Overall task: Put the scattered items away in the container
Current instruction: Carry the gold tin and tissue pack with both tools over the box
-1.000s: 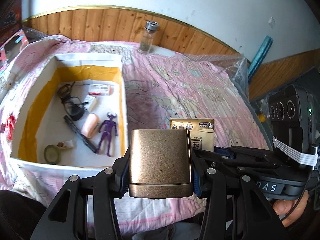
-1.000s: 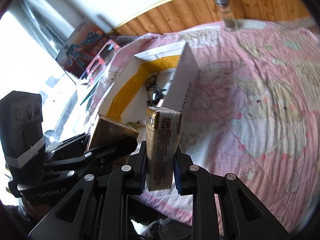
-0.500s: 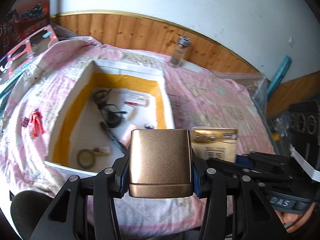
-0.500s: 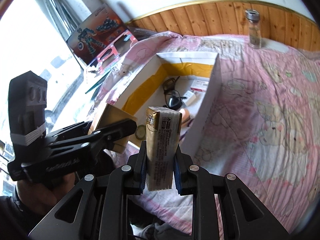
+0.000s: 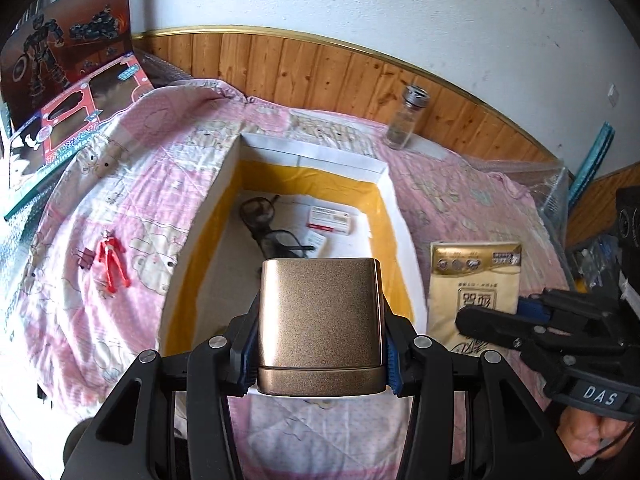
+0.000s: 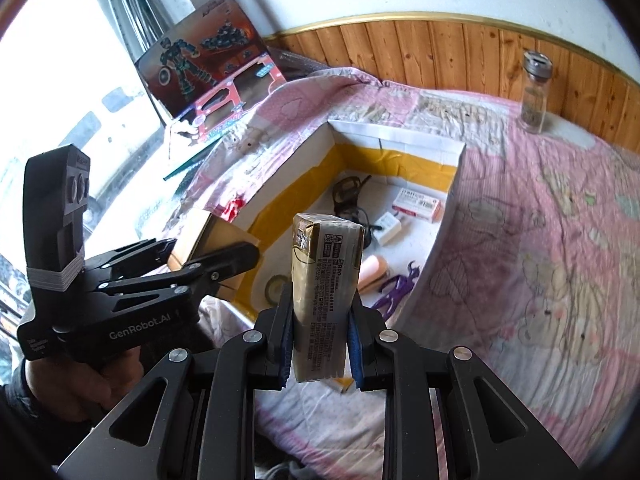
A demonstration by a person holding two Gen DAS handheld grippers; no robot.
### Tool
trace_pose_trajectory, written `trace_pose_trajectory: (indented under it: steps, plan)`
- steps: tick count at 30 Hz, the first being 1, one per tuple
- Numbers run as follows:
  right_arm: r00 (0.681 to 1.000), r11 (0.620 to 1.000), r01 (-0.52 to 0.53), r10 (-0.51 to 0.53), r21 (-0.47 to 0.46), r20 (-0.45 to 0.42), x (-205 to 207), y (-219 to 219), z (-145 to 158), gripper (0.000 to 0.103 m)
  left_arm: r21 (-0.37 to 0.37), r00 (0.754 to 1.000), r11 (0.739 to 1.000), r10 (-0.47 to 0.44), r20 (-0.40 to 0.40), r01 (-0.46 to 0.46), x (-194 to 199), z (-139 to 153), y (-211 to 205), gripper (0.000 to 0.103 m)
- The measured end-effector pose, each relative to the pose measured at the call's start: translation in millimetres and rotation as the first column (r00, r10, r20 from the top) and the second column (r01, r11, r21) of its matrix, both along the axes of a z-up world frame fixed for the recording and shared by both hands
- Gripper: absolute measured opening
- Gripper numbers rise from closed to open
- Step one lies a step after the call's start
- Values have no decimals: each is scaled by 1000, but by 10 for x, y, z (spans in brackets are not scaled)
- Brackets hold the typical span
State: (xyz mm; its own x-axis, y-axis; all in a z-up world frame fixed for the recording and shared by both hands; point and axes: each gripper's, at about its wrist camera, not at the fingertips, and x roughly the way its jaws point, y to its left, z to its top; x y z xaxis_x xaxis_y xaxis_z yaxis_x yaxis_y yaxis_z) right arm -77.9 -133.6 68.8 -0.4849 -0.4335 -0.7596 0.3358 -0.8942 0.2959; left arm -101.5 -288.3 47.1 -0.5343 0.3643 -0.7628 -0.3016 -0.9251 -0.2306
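Left gripper point(image 5: 320, 356) clamped on a bronze tin point(image 5: 320, 320), above the near end of the open white box point(image 5: 384, 168). Right gripper point(image 6: 320, 344) pinching an upright tissue pack point(image 6: 326, 288), at the tin's 3 o'clock.

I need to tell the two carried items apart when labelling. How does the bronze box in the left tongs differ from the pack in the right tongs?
The bronze box is plain, metallic and unprinted; the gold tissue pack is a soft wrapper covered in print. The left tongs grip the box across its broad face; the right tongs pinch the pack by its thin sides. Both are held clamped near the white container, not yet inside.
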Motion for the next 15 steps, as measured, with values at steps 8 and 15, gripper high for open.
trace_pose_trajectory:
  steps: [8,15]
  plan:
    - [1000,998,-9,8,65,4,-410,-102,-32,24,-21,1000,999,30,3,-30,-228,-64,-123,49]
    - [999,989,-32,32,144,4,-791,-258,-102,24,-8,997,997,77,-2,-77,-460,-85,-264,49]
